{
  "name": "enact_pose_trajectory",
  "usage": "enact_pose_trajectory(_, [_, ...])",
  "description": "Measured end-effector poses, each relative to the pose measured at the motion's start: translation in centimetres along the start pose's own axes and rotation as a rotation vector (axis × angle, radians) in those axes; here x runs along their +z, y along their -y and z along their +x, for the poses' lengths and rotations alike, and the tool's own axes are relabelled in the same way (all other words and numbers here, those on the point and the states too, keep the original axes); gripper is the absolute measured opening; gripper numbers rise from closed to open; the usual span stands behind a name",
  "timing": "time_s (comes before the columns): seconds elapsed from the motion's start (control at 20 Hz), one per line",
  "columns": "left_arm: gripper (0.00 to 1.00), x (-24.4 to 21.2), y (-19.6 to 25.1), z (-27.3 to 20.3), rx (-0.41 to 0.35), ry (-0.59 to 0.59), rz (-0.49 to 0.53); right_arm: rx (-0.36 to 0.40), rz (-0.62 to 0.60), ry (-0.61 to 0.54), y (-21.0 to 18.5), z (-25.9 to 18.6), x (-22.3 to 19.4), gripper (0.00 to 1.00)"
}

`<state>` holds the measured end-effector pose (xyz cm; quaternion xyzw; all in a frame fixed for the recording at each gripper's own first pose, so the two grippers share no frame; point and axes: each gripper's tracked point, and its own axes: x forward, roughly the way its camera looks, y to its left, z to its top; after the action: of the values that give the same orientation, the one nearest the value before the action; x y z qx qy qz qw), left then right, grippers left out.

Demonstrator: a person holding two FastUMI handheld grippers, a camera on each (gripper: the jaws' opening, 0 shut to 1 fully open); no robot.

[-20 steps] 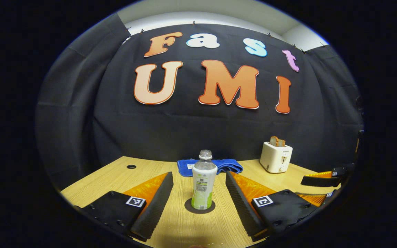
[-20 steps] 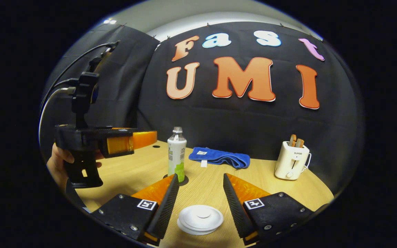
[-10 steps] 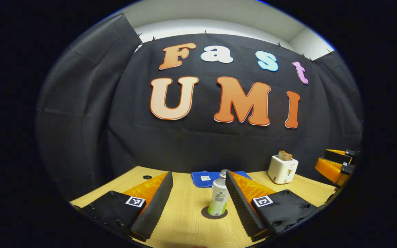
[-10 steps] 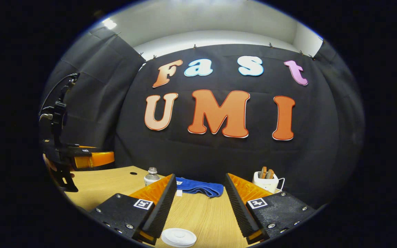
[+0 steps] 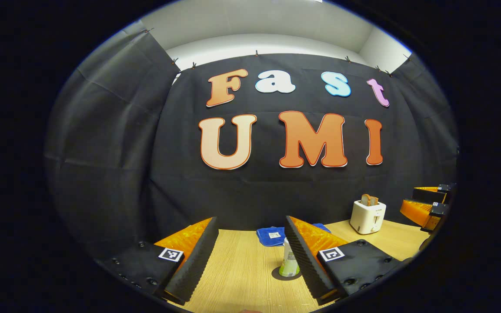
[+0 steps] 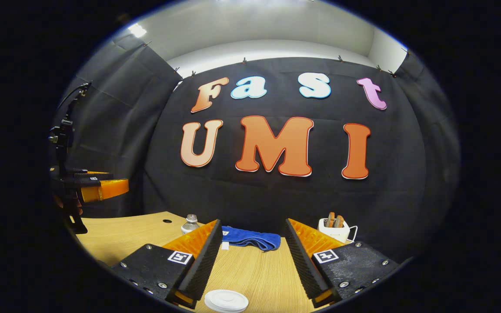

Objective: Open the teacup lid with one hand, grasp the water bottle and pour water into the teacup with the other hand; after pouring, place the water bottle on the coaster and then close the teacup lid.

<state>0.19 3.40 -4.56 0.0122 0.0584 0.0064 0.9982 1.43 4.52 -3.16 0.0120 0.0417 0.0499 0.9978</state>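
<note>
Lifting away, both grippers: left (image 5: 250, 256) and right (image 6: 250, 261), fingers spread and empty, now higher than a second ago; bottle (image 5: 289, 263) upright on coaster (image 5: 276, 274), lid (image 6: 226, 301) low between right fingers, apparently seated; task likely complete

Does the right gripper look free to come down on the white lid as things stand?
Probably yes: the right gripper is open, the lid lies on bare table just below its tongs, and nothing stands between.

One water bottle (image 5: 289, 261), one coaster (image 5: 277, 274), one teacup lid (image 6: 226, 300), one blue towel (image 6: 250, 238), one toaster (image 5: 367, 216) holding two toast slices (image 6: 335, 219).
</note>
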Motion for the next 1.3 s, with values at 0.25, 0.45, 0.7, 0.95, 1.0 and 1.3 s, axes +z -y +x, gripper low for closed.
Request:
enact_pose_trajectory(0.25, [0.96, 0.5, -0.2, -0.4, 0.007, 0.016, -0.009, 0.006, 0.027, 0.000, 0.3, -0.1, 0.1, 0.86])
enact_pose_trajectory(0.45, [0.97, 0.7, 0.3, -0.5, -0.003, 0.022, 0.000, 0.000, 0.010, 0.006, 0.7, -0.1, 0.1, 0.86])
enact_pose_trajectory(0.7, [0.98, 0.6, 0.8, -0.4, -0.008, 0.018, 0.012, -0.018, -0.006, 0.008, 1.7, -0.1, 0.1, 0.86])
enact_pose_trajectory(0.95, [0.98, 1.1, 0.4, -0.1, 0.047, 0.048, 0.026, -0.024, 0.001, 0.001, 2.3, -0.3, -0.2, 0.86])
enact_pose_trajectory(1.0, [0.96, 1.1, 0.4, -0.1, 0.049, 0.051, 0.021, -0.028, 0.000, 0.002, 2.5, -0.4, -0.1, 0.86])
enact_pose_trajectory(1.3, [0.96, 1.0, 0.2, -0.2, 0.067, 0.050, 0.023, -0.044, -0.004, 0.004, 3.4, -0.4, -0.3, 0.86])
